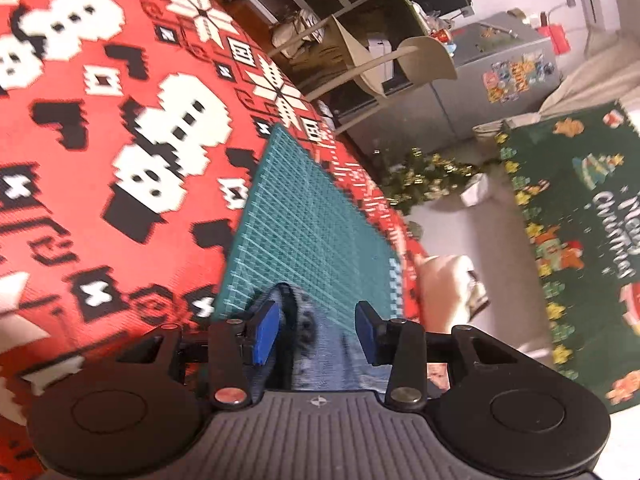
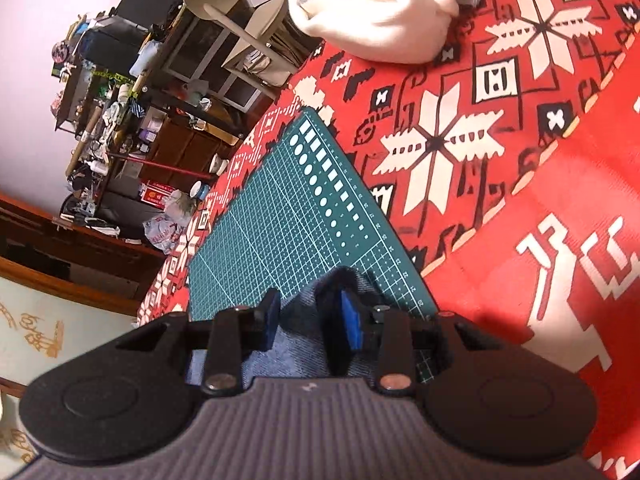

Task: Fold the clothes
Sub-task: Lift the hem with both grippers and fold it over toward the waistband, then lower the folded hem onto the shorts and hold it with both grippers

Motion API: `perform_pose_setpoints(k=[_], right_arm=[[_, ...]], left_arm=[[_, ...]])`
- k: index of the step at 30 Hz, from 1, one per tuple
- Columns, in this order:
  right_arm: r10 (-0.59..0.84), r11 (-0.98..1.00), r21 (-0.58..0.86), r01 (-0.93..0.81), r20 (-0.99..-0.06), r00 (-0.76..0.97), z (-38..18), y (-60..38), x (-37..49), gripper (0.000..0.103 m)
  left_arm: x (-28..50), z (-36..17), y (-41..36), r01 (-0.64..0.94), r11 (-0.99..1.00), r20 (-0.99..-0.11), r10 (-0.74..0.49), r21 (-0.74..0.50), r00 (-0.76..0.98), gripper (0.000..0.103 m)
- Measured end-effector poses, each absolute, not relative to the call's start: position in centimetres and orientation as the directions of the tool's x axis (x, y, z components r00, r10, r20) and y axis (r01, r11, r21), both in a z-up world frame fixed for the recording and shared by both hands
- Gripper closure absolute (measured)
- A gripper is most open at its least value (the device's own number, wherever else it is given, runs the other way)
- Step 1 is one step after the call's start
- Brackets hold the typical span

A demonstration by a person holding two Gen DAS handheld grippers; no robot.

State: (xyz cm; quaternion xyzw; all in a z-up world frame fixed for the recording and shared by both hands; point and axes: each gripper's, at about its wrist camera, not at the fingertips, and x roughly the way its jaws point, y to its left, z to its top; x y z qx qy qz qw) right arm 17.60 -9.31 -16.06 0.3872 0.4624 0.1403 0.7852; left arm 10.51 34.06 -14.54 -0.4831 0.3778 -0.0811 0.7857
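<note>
While jaws stand apart (both), left gripper [image 1: 318,330] straddles denim garment [image 1: 340,360].

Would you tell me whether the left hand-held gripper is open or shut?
Open: the left hand-held gripper shows a gap between its pads, denim garment lying loosely between.

Both views ride on handheld grippers, looking forward and steeply down along the fingers, close above the table. The left wrist view is rolled, with the green cutting mat [image 1: 316,216] at centre, the red patterned tablecloth [image 1: 100,128] filling the left and the floor at right. The right wrist view shares the same mat [image 2: 280,216] and cloth [image 2: 520,160], with cluttered shelves [image 2: 132,120] at upper left.
</note>
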Motion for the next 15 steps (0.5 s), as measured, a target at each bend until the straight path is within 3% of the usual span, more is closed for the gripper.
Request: perform_pose_setpoints(k=[2, 8, 10, 11, 12, 15], right_arm=[[0.588, 0.632, 0.757, 0.164, -0.607, 0.534, -16.8, -9.5, 18.1, 0.065], [0.613, 0.551, 0.8, 0.24, -0.582, 0.535, -18.9, -9.7, 19.4, 0.066], [0.617, 0.547, 0.801, 0.242, -0.581, 0.531, -19.3, -9.6, 19.9, 0.072], [0.618, 0.546, 0.802, 0.242, -0.581, 0.529, -19.5, -9.5, 20.1, 0.076], [0.614, 0.556, 0.797, 0.237, -0.586, 0.529, -19.5, -9.4, 20.2, 0.081], [0.597, 0.593, 0.778, 0.208, -0.598, 0.534, -19.2, -8.8, 20.4, 0.092]], left_arm=[[10.9, -14.9, 33.9, -0.236, 0.486, -0.493, -0.514, -0.842, 0.702, 0.062], [12.0, -15.3, 33.4, -0.269, 0.512, -0.535, -0.493, -0.816, 0.686, 0.068], [12.0, -15.3, 33.5, -0.271, 0.511, -0.537, -0.493, -0.815, 0.684, 0.071], [12.0, -15.3, 33.5, -0.275, 0.521, -0.546, -0.487, -0.808, 0.682, 0.079], [12.0, -15.3, 33.4, -0.281, 0.546, -0.566, -0.469, -0.789, 0.677, 0.093], [12.0, -15.3, 33.4, -0.272, 0.562, -0.565, -0.451, -0.781, 0.691, 0.097]])
